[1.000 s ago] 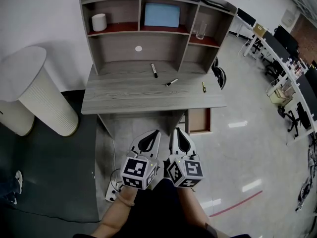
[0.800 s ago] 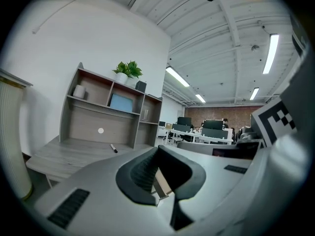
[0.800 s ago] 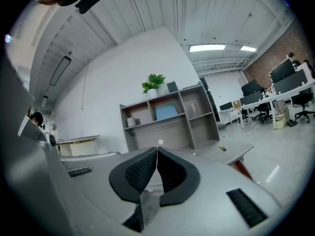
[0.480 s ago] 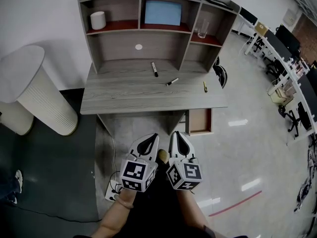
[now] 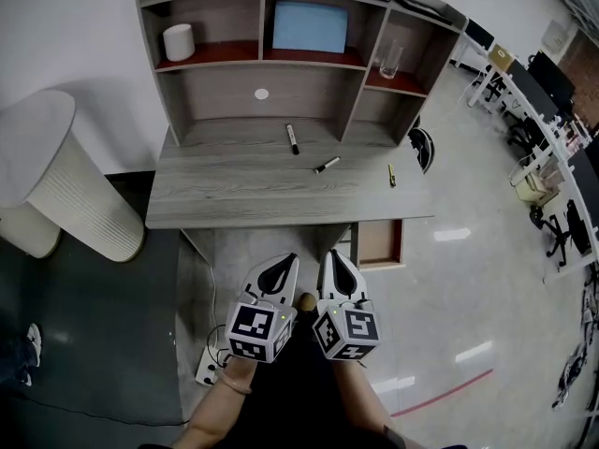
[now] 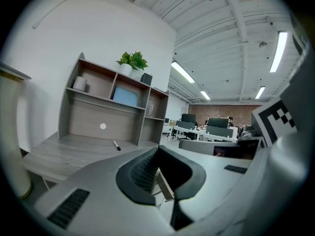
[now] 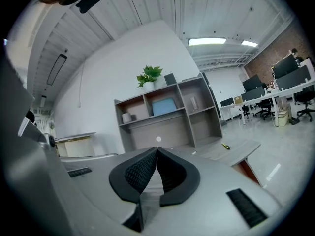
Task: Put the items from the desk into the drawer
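A black marker (image 5: 292, 138) lies toward the back of the grey desk (image 5: 234, 190), also seen from the left gripper as the marker (image 6: 116, 145). A second pen (image 5: 327, 165) lies mid-desk, and a small yellow item (image 5: 391, 174) rests near the right edge, showing as the yellow item (image 7: 226, 146) in the right gripper view. Under the desk's right end a drawer (image 5: 379, 242) stands pulled out, its brown inside showing. My left gripper (image 5: 288, 262) and right gripper (image 5: 335, 260) hang side by side well short of the desk, both shut and empty.
The hutch holds a white cup (image 5: 178, 42), a blue panel (image 5: 309, 26) and a glass (image 5: 390, 61). A white ribbed round stand (image 5: 70, 190) stands left of the desk. A power strip (image 5: 211, 363) lies on the floor. Office desks and chairs (image 5: 543, 148) fill the right.
The view has shifted slightly toward the desk. A shoe now shows between the grippers. Both grippers stay shut, side by side.
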